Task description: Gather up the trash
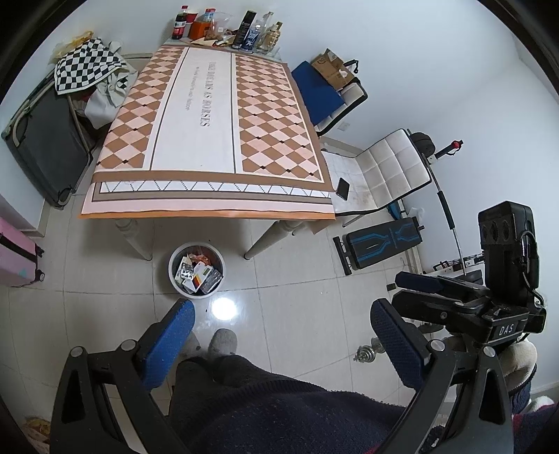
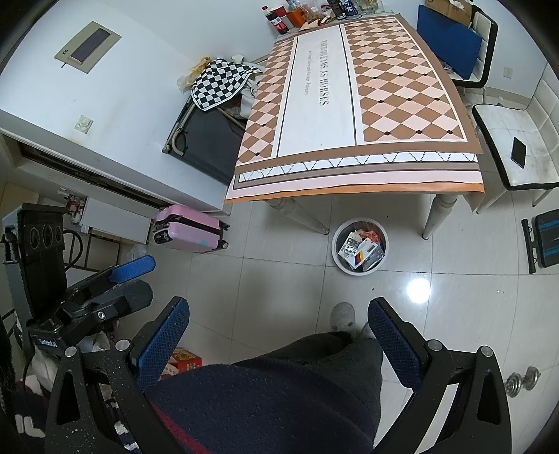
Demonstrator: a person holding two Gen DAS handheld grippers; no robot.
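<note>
Left gripper [image 1: 281, 340] held high over the tiled floor [image 1: 297, 286], blue pads spread wide apart, nothing between them. Right gripper [image 2: 277, 335] likewise spread wide and empty, hanging over the same floor beside a dark-clothed leg [image 2: 314, 356] and a grey slipper [image 2: 344, 314]. Trash bin [image 1: 196, 269] standing on the floor just in front of the near edge of the worktop [image 1: 216, 115], between its two near legs, a round white pail holding trash [image 1: 199, 274]: blister packs, small cartons and an orange wrapper, all piled inside the rim. Middle of the worktop bare, covered by a diamond-patterned cloth in brown and peach with a white centre strip bearing printed lettering. Bottles, a red cup and boxes [image 1: 227, 29] crowded along the far edge against the wall. To the left, a checkered cloth [image 1: 87, 64] draped over a dark suitcase [image 1: 45, 139]; nearer, a pink suitcase [image 2: 190, 228] lying on the floor. To the right, a white padded chair [image 1: 391, 167] with a dark phone [image 1: 343, 188] on its seat, and a black-and-blue bench [image 1: 380, 241] nearer. A small dumbbell [image 1: 367, 352] on the floor at near right.
</note>
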